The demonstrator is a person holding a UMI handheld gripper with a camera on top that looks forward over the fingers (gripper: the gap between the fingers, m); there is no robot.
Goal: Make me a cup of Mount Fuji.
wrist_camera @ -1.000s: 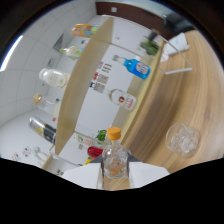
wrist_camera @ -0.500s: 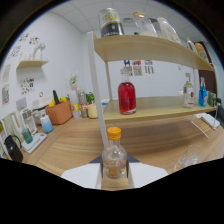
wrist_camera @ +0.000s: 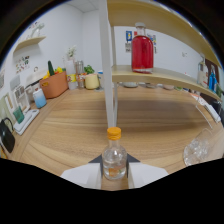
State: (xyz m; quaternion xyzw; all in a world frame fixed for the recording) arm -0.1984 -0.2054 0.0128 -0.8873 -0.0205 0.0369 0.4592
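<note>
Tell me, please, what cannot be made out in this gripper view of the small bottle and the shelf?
- Small bottle with an orange cap: its base is hidden between the gripper jaws, which press on both its sides.
- Glass cup: its lower part is cut off by the dark edge.
- Red jar on the shelf: any label is too blurred to read.
- Blue items at the shelf's far end: too small to identify.

White wall [wrist_camera: 65, 30] behind, small wall shelf [wrist_camera: 31, 44] up high; wooden counter [wrist_camera: 145, 125] below, pale wooden shelf [wrist_camera: 160, 76] on a white post [wrist_camera: 110, 80]
</note>
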